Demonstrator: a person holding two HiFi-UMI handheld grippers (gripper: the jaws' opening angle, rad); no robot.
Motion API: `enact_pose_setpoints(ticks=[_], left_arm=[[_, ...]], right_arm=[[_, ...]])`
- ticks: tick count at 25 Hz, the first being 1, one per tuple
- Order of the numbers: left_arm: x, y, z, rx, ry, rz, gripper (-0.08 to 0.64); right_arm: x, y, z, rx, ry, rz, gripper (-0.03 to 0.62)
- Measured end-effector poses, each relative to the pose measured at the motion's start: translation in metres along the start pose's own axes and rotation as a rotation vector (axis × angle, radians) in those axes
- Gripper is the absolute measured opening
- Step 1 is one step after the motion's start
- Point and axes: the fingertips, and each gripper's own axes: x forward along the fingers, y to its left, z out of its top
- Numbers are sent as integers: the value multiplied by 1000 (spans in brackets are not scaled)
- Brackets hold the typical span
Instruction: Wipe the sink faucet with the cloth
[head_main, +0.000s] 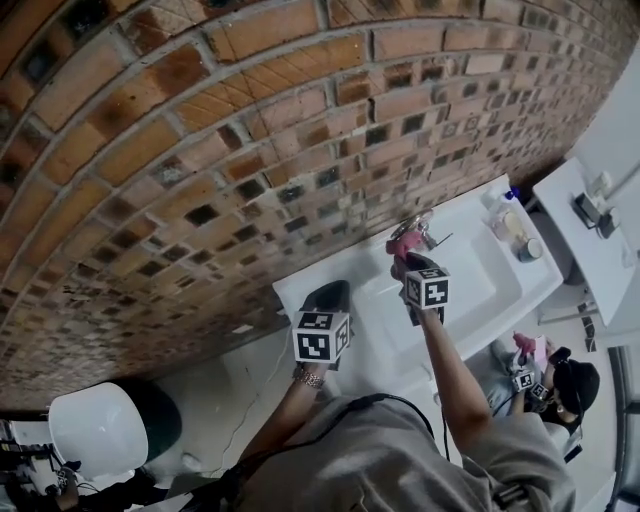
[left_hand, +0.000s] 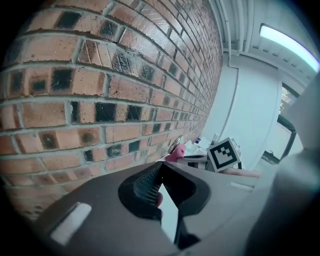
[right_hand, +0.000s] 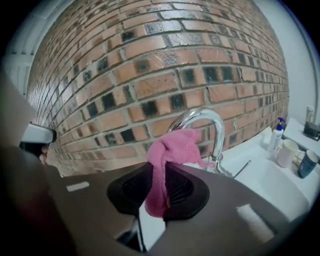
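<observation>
A curved chrome faucet (right_hand: 216, 131) rises from the back of a white sink (head_main: 520, 290) under a brick wall. My right gripper (right_hand: 162, 169) is shut on a pink cloth (right_hand: 172, 150). The bunched top of the cloth lies against the faucet's arch. In the head view the cloth (head_main: 403, 243) sits just in front of the faucet (head_main: 420, 226), with the right gripper (head_main: 407, 264) below it over the basin. My left gripper (head_main: 330, 296) hovers at the sink's left end, away from the faucet. Its jaws (left_hand: 160, 170) meet at the tips with nothing between them.
A blue-capped bottle (right_hand: 275, 134) and two mugs (right_hand: 286, 152) stand on the sink's right end. A white shelf (head_main: 590, 240) with small items lies further right. A toilet (head_main: 100, 430) stands at the lower left. The brick wall (head_main: 250, 150) runs close behind the faucet.
</observation>
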Motion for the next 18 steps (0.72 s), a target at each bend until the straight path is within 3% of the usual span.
enact_pose_setpoints(ticks=[2, 10, 18], left_arm=[[-6, -6, -4, -3, 2, 1, 18], [-40, -27, -36, -49, 18, -7, 18], [-123, -44, -94, -28, 14, -16, 18]], right_arm=[[-9, 19, -11, 2, 21, 21, 67], [-68, 104, -25, 89, -55, 94, 67], [-149, 194, -87, 23, -43, 23, 69]])
